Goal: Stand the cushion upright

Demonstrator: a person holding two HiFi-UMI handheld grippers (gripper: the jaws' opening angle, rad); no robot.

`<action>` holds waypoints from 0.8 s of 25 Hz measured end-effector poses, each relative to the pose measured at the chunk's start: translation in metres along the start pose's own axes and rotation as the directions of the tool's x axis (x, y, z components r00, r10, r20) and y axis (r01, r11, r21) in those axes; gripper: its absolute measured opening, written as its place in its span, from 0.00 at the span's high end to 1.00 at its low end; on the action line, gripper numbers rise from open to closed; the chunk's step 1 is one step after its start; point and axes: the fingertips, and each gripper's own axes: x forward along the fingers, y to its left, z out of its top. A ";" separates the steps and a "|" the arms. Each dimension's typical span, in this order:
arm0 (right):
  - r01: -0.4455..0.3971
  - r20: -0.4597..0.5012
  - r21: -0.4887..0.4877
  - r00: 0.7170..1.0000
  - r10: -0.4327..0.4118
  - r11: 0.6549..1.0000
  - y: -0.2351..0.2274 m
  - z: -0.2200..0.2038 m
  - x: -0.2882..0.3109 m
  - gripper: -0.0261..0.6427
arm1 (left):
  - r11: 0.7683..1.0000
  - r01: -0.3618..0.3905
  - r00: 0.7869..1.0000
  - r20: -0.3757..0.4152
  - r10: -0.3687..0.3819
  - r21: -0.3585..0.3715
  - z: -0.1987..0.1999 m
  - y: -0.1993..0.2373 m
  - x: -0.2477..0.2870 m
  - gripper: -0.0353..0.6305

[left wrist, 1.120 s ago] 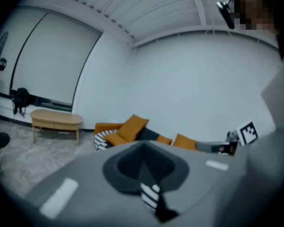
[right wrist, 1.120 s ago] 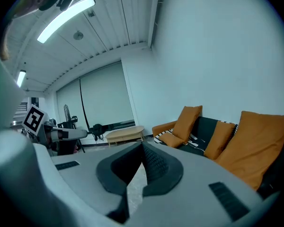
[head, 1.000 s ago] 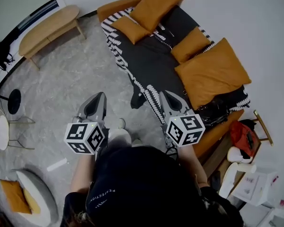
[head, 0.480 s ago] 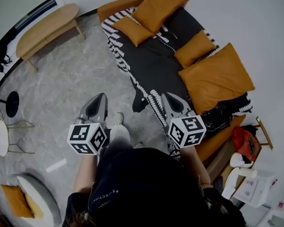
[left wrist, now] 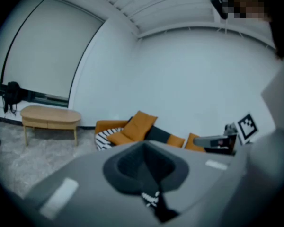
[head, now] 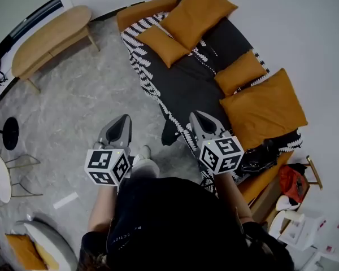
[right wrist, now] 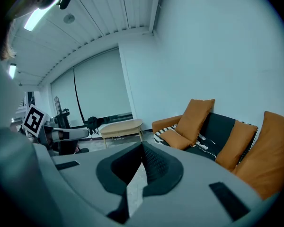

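Observation:
An orange sofa (head: 133, 13) with a black-and-white throw (head: 181, 83) carries several orange cushions. A small cushion (head: 161, 37) (right wrist: 176, 138) lies flat on the seat at the far end. Behind it a large cushion (head: 199, 13) (right wrist: 195, 117) leans on the backrest. Another small cushion (head: 241, 72) and a large one (head: 264, 107) lean nearer me. My left gripper (head: 120, 126) (left wrist: 144, 145) is shut and empty, over the floor. My right gripper (head: 199, 120) (right wrist: 142, 145) is shut and empty, at the sofa's front edge. Neither touches a cushion.
An oval wooden table (head: 48, 35) stands to the left of the sofa. A wire-legged chair (head: 3, 176) and a round black base (head: 10, 133) sit at the left edge. A black bag (head: 263, 154) lies on the sofa's near end, a red bag (head: 291, 180) beside it.
The person has stepped closer to the sofa, and both grippers have moved forward together and slightly down. Both have stayed shut and empty.

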 end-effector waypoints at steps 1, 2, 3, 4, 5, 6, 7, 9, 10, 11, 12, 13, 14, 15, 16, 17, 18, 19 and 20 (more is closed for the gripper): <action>0.002 -0.004 0.002 1.000 -0.002 1.000 0.000 0.003 0.010 0.97 | 1.000 0.002 1.000 -0.005 -0.002 -0.001 0.002 0.007 0.005 0.94; 0.006 -0.010 0.004 1.000 -0.006 1.000 0.000 0.005 0.020 0.97 | 1.000 0.004 1.000 -0.009 -0.004 0.000 0.005 0.015 0.011 0.93; 0.010 -0.015 0.008 1.000 -0.010 1.000 0.000 0.007 0.031 0.97 | 1.000 0.004 1.000 -0.013 -0.004 0.002 0.008 0.023 0.016 0.94; 0.015 -0.019 0.013 1.000 -0.015 1.000 0.000 0.009 0.041 0.97 | 1.000 0.004 1.000 -0.016 -0.004 0.005 0.011 0.031 0.021 0.94; 0.021 -0.022 0.018 1.000 -0.020 1.000 -0.001 0.011 0.051 0.97 | 1.000 0.004 1.000 -0.019 -0.003 0.007 0.013 0.039 0.027 0.94; 0.026 -0.024 0.021 0.999 -0.026 0.999 -0.002 0.013 0.060 0.97 | 1.000 0.003 1.000 -0.022 -0.003 0.009 0.016 0.046 0.032 0.94; 0.032 -0.026 0.023 0.999 -0.032 0.999 -0.003 0.015 0.069 0.97 | 1.000 0.004 1.000 -0.025 -0.004 0.009 0.017 0.053 0.037 0.94; 0.047 -0.030 0.028 0.998 -0.047 0.998 -0.005 0.019 0.085 0.97 | 1.000 0.008 0.999 -0.034 -0.008 0.009 0.020 0.067 0.046 0.93; 0.055 -0.033 0.032 0.998 -0.054 0.998 -0.004 0.020 0.092 0.97 | 1.000 0.012 0.999 -0.039 -0.011 0.009 0.021 0.074 0.049 0.93; 0.062 -0.037 0.035 0.997 -0.061 0.997 -0.004 0.020 0.099 0.97 | 1.000 0.015 0.999 -0.044 -0.015 0.010 0.022 0.080 0.052 0.93; 0.068 -0.044 0.034 0.997 -0.067 0.997 -0.003 0.020 0.104 0.97 | 1.000 0.017 0.999 -0.047 -0.017 0.013 0.023 0.087 0.055 0.93; 0.073 -0.052 0.031 0.996 -0.072 0.997 -0.002 0.020 0.110 0.97 | 1.000 0.018 0.999 -0.047 -0.017 0.016 0.024 0.093 0.058 0.93; 0.079 -0.060 0.027 0.995 -0.077 0.997 -0.001 0.020 0.114 0.97 | 1.000 0.019 0.999 -0.047 -0.018 0.018 0.025 0.099 0.062 0.93; 0.084 -0.068 0.023 0.994 -0.082 0.996 -0.002 0.020 0.119 0.97 | 1.000 0.020 0.999 -0.047 -0.019 0.018 0.026 0.104 0.067 0.93; 0.090 -0.078 0.020 0.993 -0.088 0.996 -0.003 0.018 0.122 0.97 | 1.000 0.022 0.999 -0.049 -0.022 0.017 0.026 0.107 0.072 0.93; 0.097 -0.089 0.018 0.991 -0.095 0.995 -0.004 0.016 0.124 0.97 | 1.000 0.025 0.998 -0.053 -0.024 0.016 0.026 0.110 0.076 0.93; 0.105 -0.101 0.019 0.990 -0.102 0.994 -0.006 0.014 0.127 0.97 | 0.999 0.028 0.998 -0.058 -0.027 0.015 0.025 0.112 0.080 0.93; 0.113 -0.110 0.021 0.988 -0.110 0.993 -0.009 0.011 0.129 0.97 | 0.999 0.030 0.998 -0.063 -0.029 0.015 0.024 0.113 0.084 0.93; 0.119 -0.116 0.023 0.986 -0.116 0.993 -0.013 0.010 0.132 0.97 | 0.999 0.032 0.997 -0.067 -0.031 0.013 0.023 0.114 0.088 0.93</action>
